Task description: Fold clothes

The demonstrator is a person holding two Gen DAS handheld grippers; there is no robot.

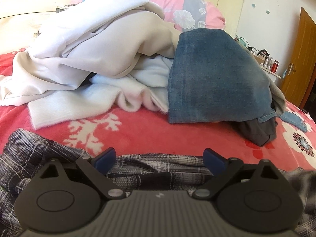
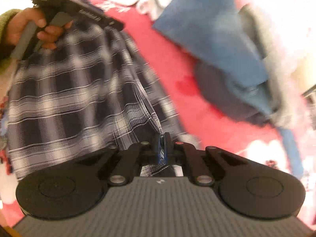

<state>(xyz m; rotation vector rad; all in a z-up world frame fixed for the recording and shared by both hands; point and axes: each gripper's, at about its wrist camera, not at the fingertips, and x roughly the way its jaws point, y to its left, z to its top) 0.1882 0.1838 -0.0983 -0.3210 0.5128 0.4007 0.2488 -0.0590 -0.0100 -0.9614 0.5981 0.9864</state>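
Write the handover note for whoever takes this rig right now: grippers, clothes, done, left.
Left gripper: open, jaws wide apart, low over the plaid shirt, holding nothing.
Right gripper: shut on the plaid shirt's edge; the view is blurred.
The plaid shirt lies rumpled on the red blanket, nearest the rig.
Behind it is the unfolded pile: white garments, jeans, and a dark grey piece under the jeans.
Done: nothing looks folded yet.
Left: probably take a second shirt edge with the left gripper, spread and fold it, then work through the pile.
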